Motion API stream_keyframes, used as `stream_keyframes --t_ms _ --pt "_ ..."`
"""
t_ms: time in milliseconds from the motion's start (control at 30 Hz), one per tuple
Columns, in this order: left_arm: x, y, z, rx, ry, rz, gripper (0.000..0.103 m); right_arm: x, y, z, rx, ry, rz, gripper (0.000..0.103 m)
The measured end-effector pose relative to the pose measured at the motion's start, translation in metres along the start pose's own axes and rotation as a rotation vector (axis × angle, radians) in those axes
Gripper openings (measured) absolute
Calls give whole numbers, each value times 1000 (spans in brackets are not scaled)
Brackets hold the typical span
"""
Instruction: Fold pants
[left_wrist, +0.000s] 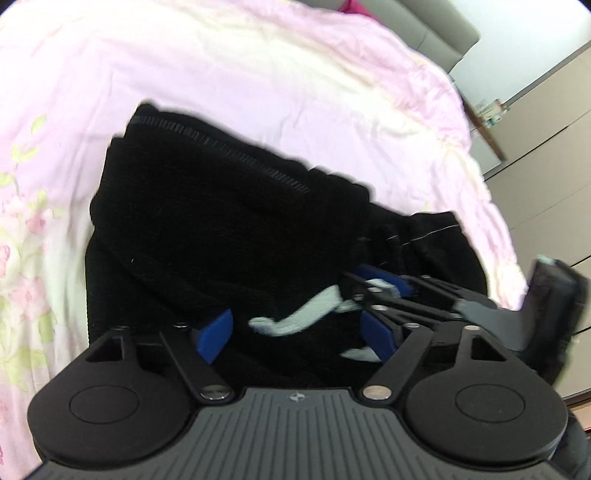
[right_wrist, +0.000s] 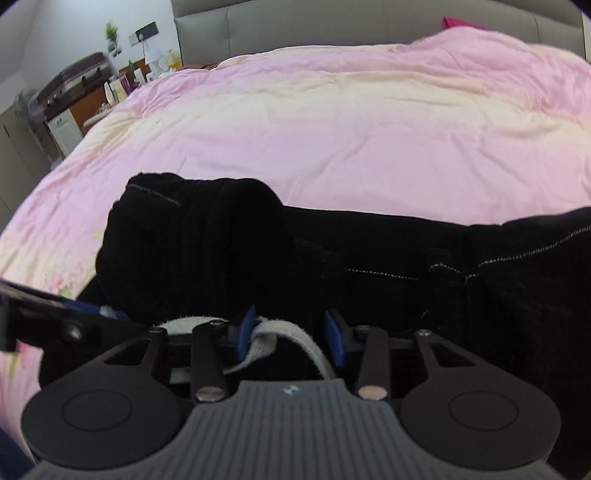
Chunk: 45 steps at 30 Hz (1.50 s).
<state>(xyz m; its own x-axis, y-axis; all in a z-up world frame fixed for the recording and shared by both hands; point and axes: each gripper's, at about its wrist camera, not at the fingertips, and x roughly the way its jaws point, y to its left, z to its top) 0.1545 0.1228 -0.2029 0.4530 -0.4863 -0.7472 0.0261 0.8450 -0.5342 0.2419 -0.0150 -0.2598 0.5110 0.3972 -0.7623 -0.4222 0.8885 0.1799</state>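
Black pants (left_wrist: 221, 221) lie bunched on the pink duvet, waistband end towards me, with pale stitching along the seams. Their grey-white drawstring (left_wrist: 295, 317) trails over the cloth. My left gripper (left_wrist: 297, 334) stands wide open just above the waist, and the drawstring runs between its blue pads without being pinched. My right gripper (left_wrist: 369, 286) comes in from the right, close beside it. In the right wrist view my right gripper (right_wrist: 291, 334) is partly open. The drawstring (right_wrist: 266, 332) lies loose against its left pad. Beyond it the pants (right_wrist: 369, 251) rise in a rolled hump.
The pink and cream duvet (right_wrist: 351, 129) covers the bed, with a grey headboard (right_wrist: 369, 26) behind. A cluttered bedside stand (right_wrist: 122, 81) sits at the far left. Pale wardrobe doors (left_wrist: 546, 155) stand past the bed's right edge. The left gripper's finger (right_wrist: 55, 314) shows at the left.
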Motion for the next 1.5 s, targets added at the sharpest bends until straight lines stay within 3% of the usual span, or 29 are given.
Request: stream_keyframes --t_ms 200,300,400,533,633,733,800,1067,1233,1433,1500 --pt "-16 -28 4 86 -57 8 91 4 -1 3 -8 14 -15 37" --pt "-10 -27 8 74 -76 37 93 -7 2 6 -16 0 -22 37" --pt "4 -23 14 28 -38 35 92 -24 -1 6 -15 -20 -20 38" --pt "20 -30 8 75 -7 85 92 -49 -10 6 -6 -49 -11 37" --pt "35 -34 1 96 -3 118 101 -69 -23 6 6 -76 -19 38" --pt "42 -31 3 64 1 120 103 -94 -53 1 73 -114 -56 50" --pt "43 -30 6 53 7 121 103 -112 -83 -6 150 -144 -94 63" --pt "50 -36 8 61 7 148 103 -158 -215 -52 500 -143 -197 64" --pt "54 -34 9 43 3 161 103 -147 -261 -84 694 -119 -82 64" --pt "61 -36 14 38 8 187 103 -93 -287 -115 956 -61 191 67" --pt "66 -34 17 26 11 195 103 -86 -287 -122 987 -66 230 65"
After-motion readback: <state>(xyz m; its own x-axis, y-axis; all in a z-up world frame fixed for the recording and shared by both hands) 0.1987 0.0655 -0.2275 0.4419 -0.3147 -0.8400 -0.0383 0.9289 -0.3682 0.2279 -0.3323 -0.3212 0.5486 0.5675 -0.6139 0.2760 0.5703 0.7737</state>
